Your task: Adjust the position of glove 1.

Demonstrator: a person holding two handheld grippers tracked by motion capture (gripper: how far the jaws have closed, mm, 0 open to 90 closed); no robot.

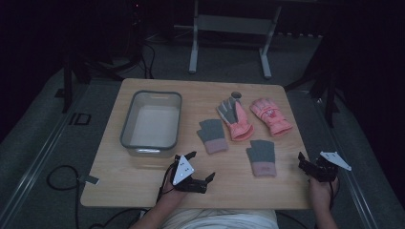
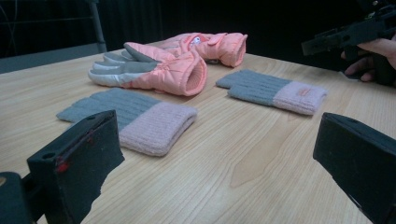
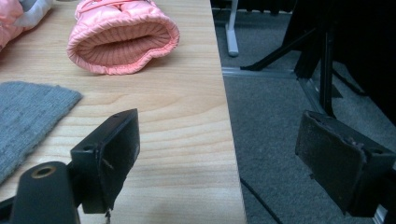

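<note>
Gloves lie spread on the wooden surface (image 1: pixel 143 186): two grey-and-pink knit mitts (image 1: pixel 212 135) (image 1: pixel 261 157) nearest the person, two puffy pink ski gloves (image 1: pixel 235 119) (image 1: pixel 271 116) behind, a grey bin (image 1: pixel 152 123) to the left. Left claw (image 1: pixel 199 167) hovers wide open and empty near the front edge, facing the nearer knit mitt. Right claw (image 1: pixel 308 168) is also spread wide and empty, sitting half off the right edge. I'd worry that the soft knit bunches or slips under a shallow pinch.
</note>
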